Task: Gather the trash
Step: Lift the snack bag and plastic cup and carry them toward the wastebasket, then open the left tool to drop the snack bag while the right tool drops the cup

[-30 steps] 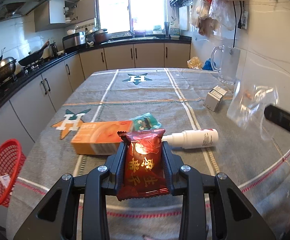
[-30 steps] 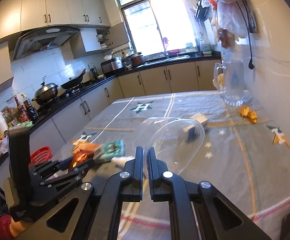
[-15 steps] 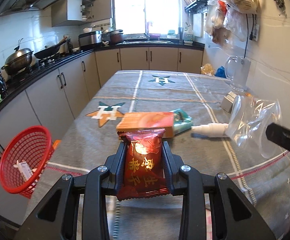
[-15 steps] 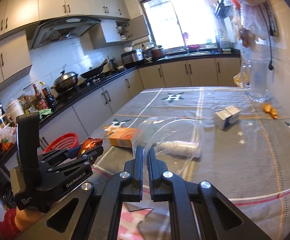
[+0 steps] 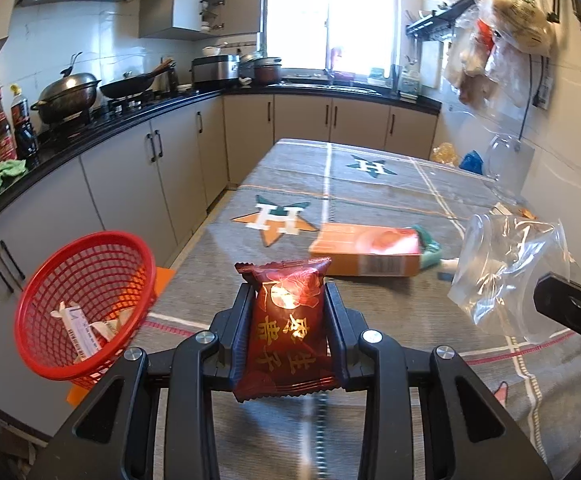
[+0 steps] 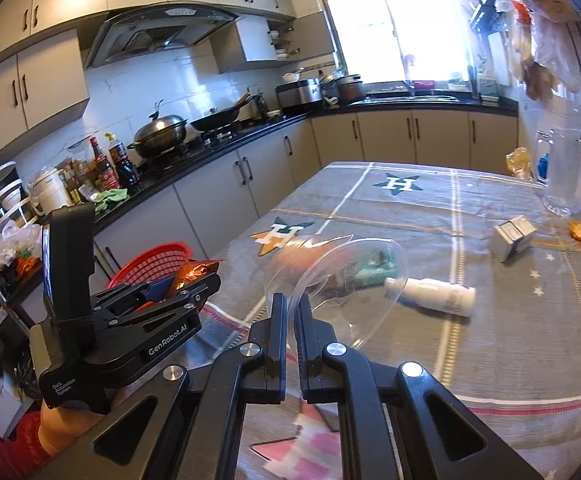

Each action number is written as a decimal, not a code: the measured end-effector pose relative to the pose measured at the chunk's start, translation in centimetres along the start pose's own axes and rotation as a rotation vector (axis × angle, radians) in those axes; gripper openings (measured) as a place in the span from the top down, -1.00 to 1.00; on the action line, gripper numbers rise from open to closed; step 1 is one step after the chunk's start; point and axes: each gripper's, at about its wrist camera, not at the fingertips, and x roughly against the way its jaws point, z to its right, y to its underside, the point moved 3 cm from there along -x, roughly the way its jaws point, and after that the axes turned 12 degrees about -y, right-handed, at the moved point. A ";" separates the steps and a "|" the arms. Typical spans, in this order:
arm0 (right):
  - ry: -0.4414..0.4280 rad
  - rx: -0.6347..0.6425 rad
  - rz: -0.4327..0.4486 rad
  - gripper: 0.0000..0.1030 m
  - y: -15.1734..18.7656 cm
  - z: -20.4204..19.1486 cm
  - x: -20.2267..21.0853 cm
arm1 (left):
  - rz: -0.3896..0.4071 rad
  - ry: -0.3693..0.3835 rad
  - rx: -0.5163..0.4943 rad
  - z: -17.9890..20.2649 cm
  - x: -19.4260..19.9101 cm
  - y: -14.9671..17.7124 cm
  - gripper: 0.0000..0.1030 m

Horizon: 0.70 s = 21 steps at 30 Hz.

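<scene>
Two grippers carry trash: left gripper (image 5: 288, 320) clamps a red snack packet (image 5: 288, 326), right gripper (image 6: 289, 316) pinches a clear plastic lid (image 6: 346, 276). Next, likely, each reaches over the red basket (image 5: 86, 308) beside the bench (image 5: 370, 208) and parts its jaws.

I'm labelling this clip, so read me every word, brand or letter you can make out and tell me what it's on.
"GenRobot.AI": on the left tongs' body.
"H": inside the star emblems on the tablecloth.
Gold Chinese characters: on the red snack packet held in the left tongs; I can't read them with confidence.
Orange box barcode side, white bottle label, small print under the brand: too small or blurred.
</scene>
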 end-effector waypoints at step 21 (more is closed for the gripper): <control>-0.087 0.090 -0.087 0.89 -0.8 -6.2 -5.8 | -0.030 -0.083 0.145 -8.7 -1.5 0.6 0.36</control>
